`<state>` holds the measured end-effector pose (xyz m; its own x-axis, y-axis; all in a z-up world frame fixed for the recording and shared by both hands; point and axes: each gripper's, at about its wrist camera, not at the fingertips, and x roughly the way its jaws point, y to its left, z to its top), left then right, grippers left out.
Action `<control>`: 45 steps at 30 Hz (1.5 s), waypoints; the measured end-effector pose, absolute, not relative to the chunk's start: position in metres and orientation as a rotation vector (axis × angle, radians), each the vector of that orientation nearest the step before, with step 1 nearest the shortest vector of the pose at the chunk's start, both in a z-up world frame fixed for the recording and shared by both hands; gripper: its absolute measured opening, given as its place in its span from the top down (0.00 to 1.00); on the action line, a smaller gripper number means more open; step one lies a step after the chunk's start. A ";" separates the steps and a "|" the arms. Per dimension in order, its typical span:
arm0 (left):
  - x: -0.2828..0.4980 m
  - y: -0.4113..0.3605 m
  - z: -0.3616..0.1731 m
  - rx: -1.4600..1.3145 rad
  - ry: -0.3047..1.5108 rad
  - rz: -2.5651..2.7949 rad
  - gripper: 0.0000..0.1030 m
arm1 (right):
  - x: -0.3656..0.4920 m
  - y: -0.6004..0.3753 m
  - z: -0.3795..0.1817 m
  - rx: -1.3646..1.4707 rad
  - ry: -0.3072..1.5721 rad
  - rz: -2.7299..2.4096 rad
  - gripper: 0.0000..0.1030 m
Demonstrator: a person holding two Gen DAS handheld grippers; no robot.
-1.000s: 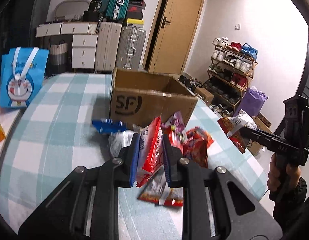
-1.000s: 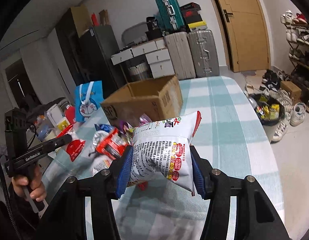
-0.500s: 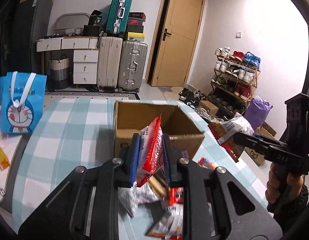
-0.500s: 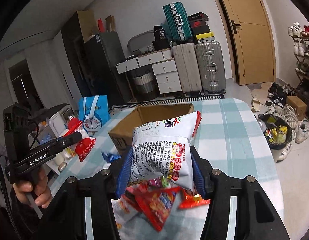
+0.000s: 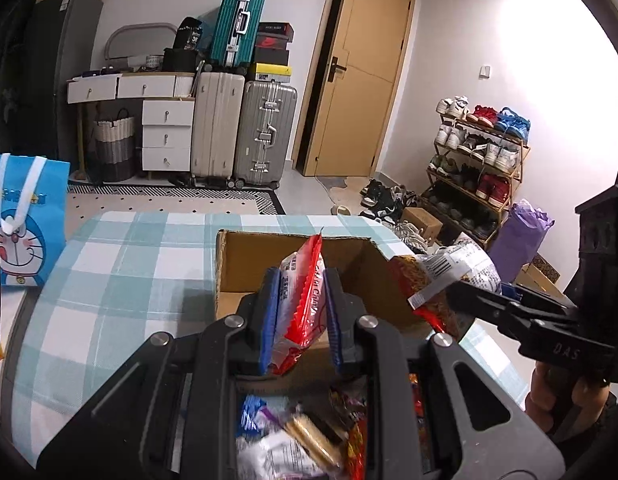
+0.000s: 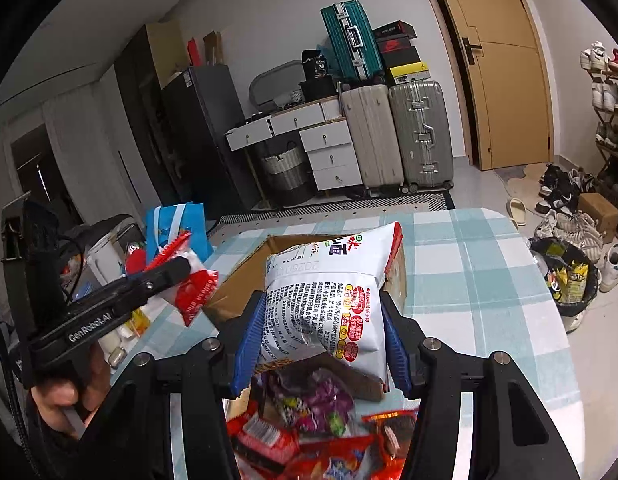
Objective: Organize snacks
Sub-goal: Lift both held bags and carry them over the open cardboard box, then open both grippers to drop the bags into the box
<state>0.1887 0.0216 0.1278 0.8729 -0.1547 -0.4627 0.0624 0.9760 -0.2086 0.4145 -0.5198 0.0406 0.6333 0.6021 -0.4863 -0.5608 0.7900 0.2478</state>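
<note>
My left gripper is shut on a red snack packet, held upright just in front of the open cardboard box. The box looks bare inside as far as it shows. In the right wrist view, my right gripper is shut on a white puffed snack bag over the near edge of the box. Each gripper also shows in the other's view: the right gripper with its white bag, the left gripper with its red packet. A pile of loose snacks lies below both grippers.
The table has a teal checked cloth. A blue cartoon bag stands at its left. Suitcases and drawers line the far wall. A shoe rack is at the right, and a bin stands on the floor beside the table.
Both grippers have risen and moved forward with their packets, from over the snack pile to the box's near edge. The pile has slipped low in both views.
</note>
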 end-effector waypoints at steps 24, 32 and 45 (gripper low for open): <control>0.267 0.022 0.060 -0.162 0.599 -0.117 0.82 | 0.477 -0.456 0.003 -0.032 0.673 0.683 0.47; 0.270 0.022 0.046 -0.172 0.642 -0.105 0.82 | 0.496 -0.467 -0.005 -0.029 0.705 0.687 0.46; 0.268 0.003 0.037 -0.104 0.672 -0.126 0.82 | 0.516 -0.482 -0.011 -0.057 0.745 0.765 0.46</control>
<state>0.2680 0.0029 0.0372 0.7752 -0.1501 -0.6136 0.0827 0.9871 -0.1371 0.5161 -0.4825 -0.0110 0.4826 0.6078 -0.6306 -0.6464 0.7330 0.2118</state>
